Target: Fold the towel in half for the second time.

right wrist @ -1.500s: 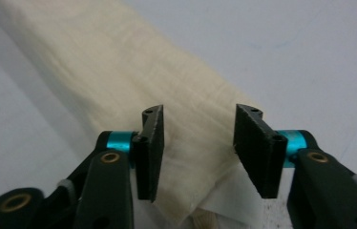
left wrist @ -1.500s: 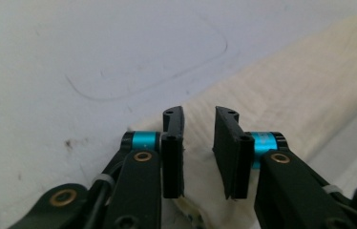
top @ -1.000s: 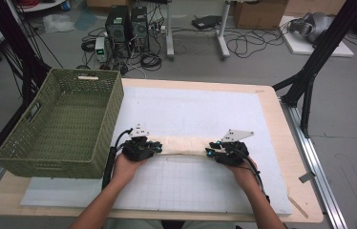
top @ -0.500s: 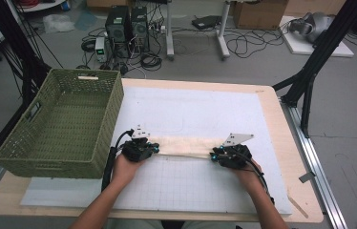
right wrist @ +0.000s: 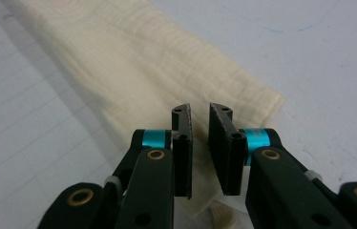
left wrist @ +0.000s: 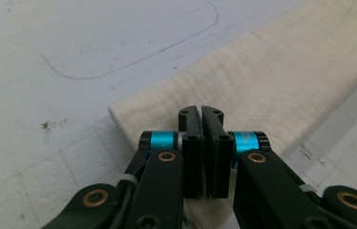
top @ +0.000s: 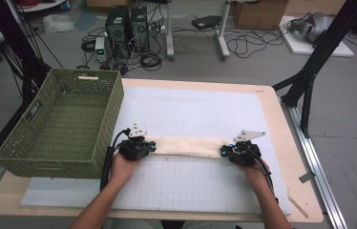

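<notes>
A cream cloth (top: 186,145) lies as a long folded strip across the white gridded mat (top: 191,105). My left gripper (top: 152,147) sits at its left end. In the left gripper view its jaws (left wrist: 201,112) are pressed together, shut on the near edge of the cloth (left wrist: 262,86). At the cloth's right end is my right gripper (top: 224,151). In the right gripper view its jaws (right wrist: 200,109) have just been closing. They stand a narrow gap apart, with the cloth's (right wrist: 133,62) edge between them and not pinched.
A green woven basket (top: 47,162) stands on the table's left side, close to my left hand. The wooden table's right edge (top: 286,143) lies past the mat. Computers and cables are on the floor beyond the table.
My right hand has slid a little to the right along the strip and its jaws have narrowed. The left hand has stayed put.
</notes>
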### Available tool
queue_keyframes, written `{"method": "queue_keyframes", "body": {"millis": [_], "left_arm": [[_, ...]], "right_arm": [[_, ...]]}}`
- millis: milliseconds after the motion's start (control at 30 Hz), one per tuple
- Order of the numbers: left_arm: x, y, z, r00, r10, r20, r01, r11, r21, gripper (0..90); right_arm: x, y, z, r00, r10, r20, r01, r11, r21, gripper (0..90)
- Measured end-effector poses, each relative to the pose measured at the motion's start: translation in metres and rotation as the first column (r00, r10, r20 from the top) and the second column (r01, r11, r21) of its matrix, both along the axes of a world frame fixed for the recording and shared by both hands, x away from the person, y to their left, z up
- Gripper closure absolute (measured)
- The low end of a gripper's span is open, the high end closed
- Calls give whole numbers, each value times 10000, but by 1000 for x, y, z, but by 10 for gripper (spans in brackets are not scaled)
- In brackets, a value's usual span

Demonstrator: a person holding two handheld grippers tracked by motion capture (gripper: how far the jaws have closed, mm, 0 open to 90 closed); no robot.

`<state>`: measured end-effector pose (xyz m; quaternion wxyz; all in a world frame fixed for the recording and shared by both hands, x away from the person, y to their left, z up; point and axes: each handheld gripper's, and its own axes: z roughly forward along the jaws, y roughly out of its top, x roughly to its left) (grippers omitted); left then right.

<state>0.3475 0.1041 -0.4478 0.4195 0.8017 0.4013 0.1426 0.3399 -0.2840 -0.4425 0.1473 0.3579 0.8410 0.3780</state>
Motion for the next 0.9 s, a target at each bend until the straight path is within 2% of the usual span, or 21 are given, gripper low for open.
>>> {"method": "queue_keyframes", "body": {"millis": [67,133,167,200,233,267,300,333,367,400,433,500,533,600,633,700,800,833,900], "left_arm": [[0,1,0,10000,36,19,-37,10000,70,865],[-1,3,3,9998,213,-13,-213,9998,-52,860],[-1,4,4,9997,227,124,-223,9992,-346,830],[-1,4,4,9997,227,124,-223,9992,-346,789],[-2,8,11,9978,162,637,-101,9954,-955,749],[-2,8,11,9978,162,637,-101,9954,-955,720],[-4,11,19,9921,225,1232,-43,9893,-1460,666],[-5,12,24,9884,289,1491,-28,9850,-1723,603],[-6,14,30,9844,376,1716,-3,9772,-2125,545],[-6,14,30,9844,376,1716,-3,9772,-2125,496],[-7,17,39,9776,750,1966,-220,9657,-2587,415],[-7,21,45,9745,1011,2003,-396,9561,-2903,273],[-7,22,46,9734,1043,2040,-384,9521,-3034,244],[-6,25,48,9737,906,2089,-235,9526,-3032,206],[-6,25,47,9742,893,2073,-218,9514,-3072,193],[-6,26,47,9745,849,2076,-198,9546,-2973,192],[-6,26,47,9749,722,2106,-73,9559,-2937,193],[-6,26,47,9749,722,2106,-73,9559,-2937,194],[-7,25,48,9745,637,2151,13,9572,-2893,195]], "right_arm": [[-2,-1,0,9999,38,135,-36,9999,-134,775],[-4,-3,2,9999,-61,110,61,10000,-13,723],[-6,-5,5,9998,-60,212,58,9999,115,688],[-8,-7,9,9991,-99,406,88,9996,285,657],[-9,-9,14,9978,-222,632,193,9987,466,618],[-11,-12,19,9951,-394,903,339,9975,616,578],[-13,-15,24,9914,-590,1165,512,9963,689,519],[-14,-17,28,9875,-746,1388,660,9957,651,464],[-16,-20,32,9812,-948,1679,859,9945,595,412],[-17,-23,36,9746,-1197,1895,1089,9918,662,360],[-18,-26,38,9682,-1393,2079,1262,9892,750,317],[-19,-32,42,9591,-1682,2277,1509,9843,915,272],[-20,-34,44,9550,-1803,2354,1620,9822,952,244],[-22,-39,47,9498,-2013,2396,1798,9777,1088,208],[-23,-42,48,9493,-2043,2388,1810,9766,1159,204],[-24,-47,48,9482,-2123,2363,1881,9747,1211,178],[-25,-52,47,9495,-2284,2151,2051,9707,1252,136],[-24,-54,46,9475,-2362,2156,2134,9691,1237,113],[-24,-55,46,9481,-2427,2053,2165,9659,1421,113]]}}
